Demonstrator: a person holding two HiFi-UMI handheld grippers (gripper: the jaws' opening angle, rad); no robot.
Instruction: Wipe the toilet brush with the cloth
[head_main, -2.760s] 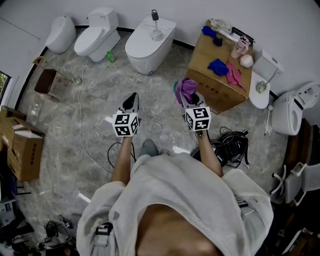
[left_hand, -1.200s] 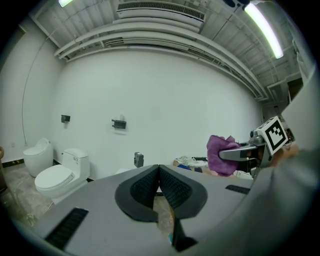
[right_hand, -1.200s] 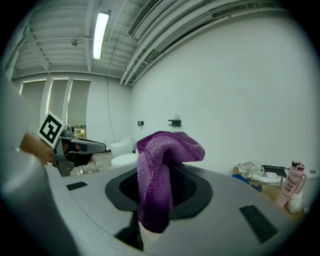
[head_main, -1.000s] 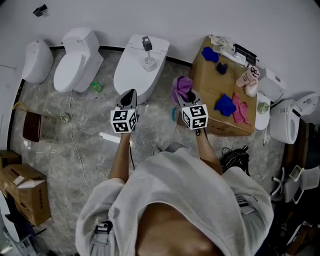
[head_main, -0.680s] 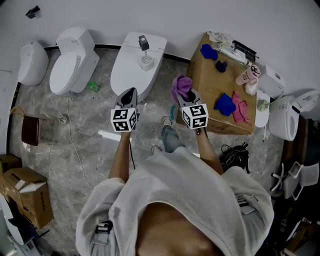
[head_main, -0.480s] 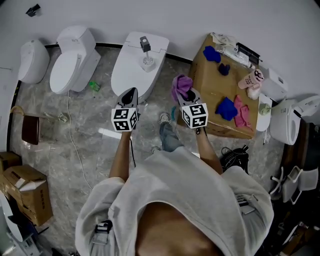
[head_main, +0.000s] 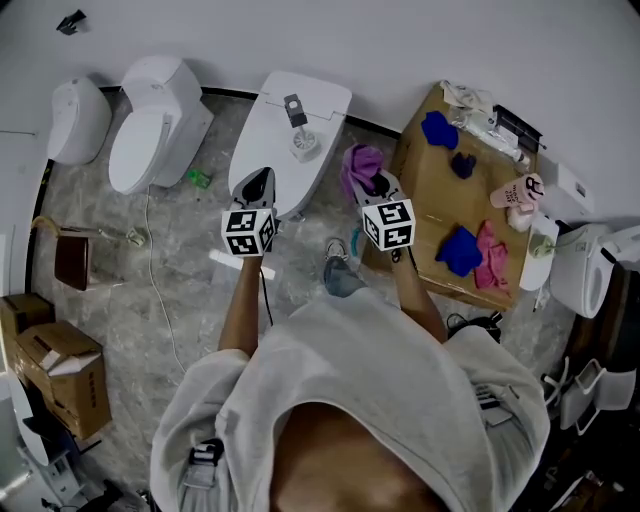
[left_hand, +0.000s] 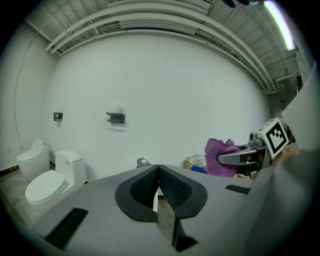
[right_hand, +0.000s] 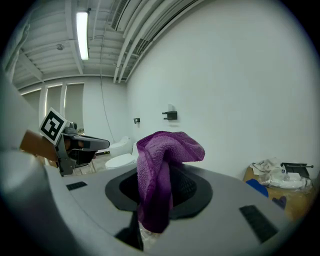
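Observation:
A toilet brush with a dark handle stands in its white holder on the lid of the middle toilet. My left gripper hangs over that toilet's near side, shut with nothing in it. Its jaws meet in the left gripper view, and the brush handle's top peeks just behind them. My right gripper is shut on a purple cloth, held to the right of the toilet. The cloth droops over the jaws in the right gripper view.
A cardboard box at the right carries blue cloths and a pink one. Another toilet and a urinal stand at the left. A cable lies on the marble floor. More boxes sit at lower left.
The person has stepped closer to the middle toilet, so it and the brush now lie nearer both grippers. Both grippers keep their grip and spacing.

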